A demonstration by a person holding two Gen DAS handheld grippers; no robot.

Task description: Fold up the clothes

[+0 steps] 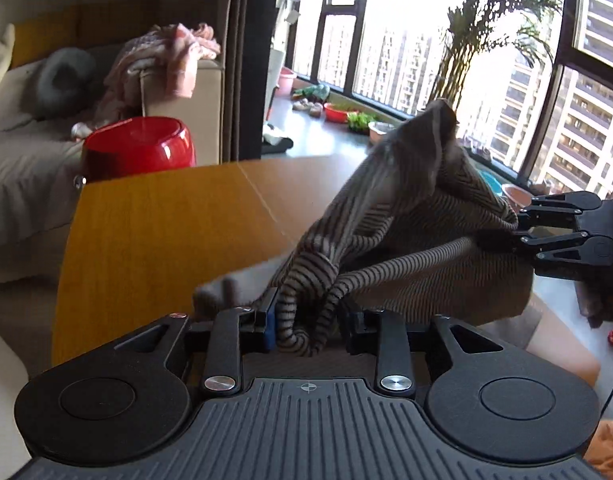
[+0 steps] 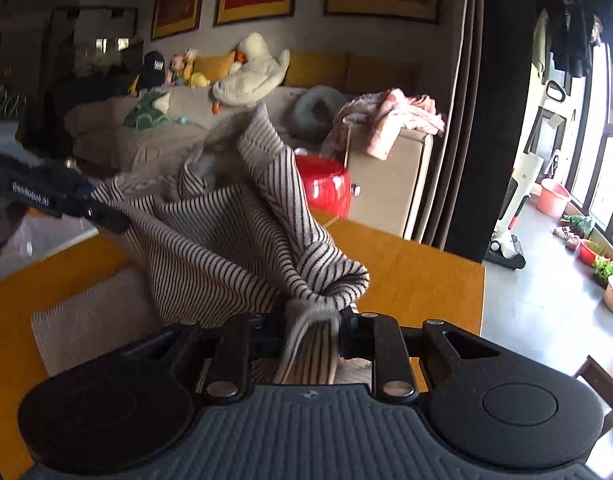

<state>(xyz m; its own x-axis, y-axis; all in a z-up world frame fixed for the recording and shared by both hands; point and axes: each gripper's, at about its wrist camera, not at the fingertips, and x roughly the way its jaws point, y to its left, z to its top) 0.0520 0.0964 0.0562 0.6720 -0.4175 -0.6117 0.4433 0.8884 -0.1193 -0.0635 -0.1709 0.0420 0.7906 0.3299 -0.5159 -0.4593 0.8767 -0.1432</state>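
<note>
- Left gripper (image 1: 306, 322), bottom centre of its view, tilts downward, fingers clamped on a bunched fold of the striped garment (image 1: 402, 216); right gripper (image 2: 312, 326) likewise pinches another fold
- Garment hangs lifted between them over the wooden table (image 1: 154, 232)
- Red stool (image 1: 138, 146) stands behind the table at upper left; sofa (image 2: 154, 128) carries plush toys

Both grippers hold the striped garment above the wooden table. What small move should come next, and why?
Probably draw the two grippers apart. The left gripper and the right gripper each pinch the striped garment, which hangs bunched between them above the wooden table. Spreading it taut would likely flatten it for folding.
</note>
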